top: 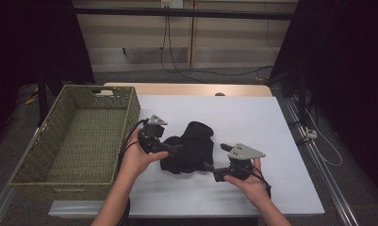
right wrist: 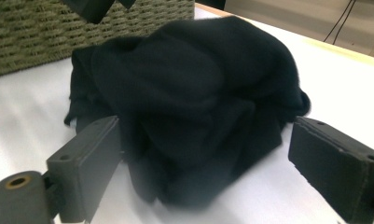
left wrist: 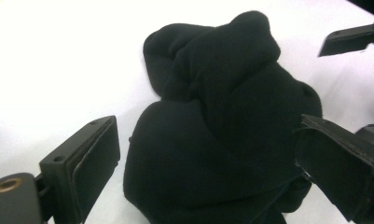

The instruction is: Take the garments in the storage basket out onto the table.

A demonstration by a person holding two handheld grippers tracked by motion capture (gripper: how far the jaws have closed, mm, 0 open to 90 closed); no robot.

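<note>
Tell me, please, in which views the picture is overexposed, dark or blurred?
Left gripper view: the white table cover is blown out around the black cloth. Right gripper view: the cloth's near edge is blurred. High view: the room's sides are very dark, and the cloth's folds barely show beside the wicker basket.

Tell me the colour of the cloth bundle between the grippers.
Plain black, no pattern; the cloth bundle shows best in the left gripper view.

We hold black hand-held grippers: the left hand-held gripper (top: pixel 170 147) and right hand-held gripper (top: pixel 214 165) each carry a grey three-cornered plate, a trailing black cable, and flat rectangular jaws with screw holes. Our forearms are bare.
</note>
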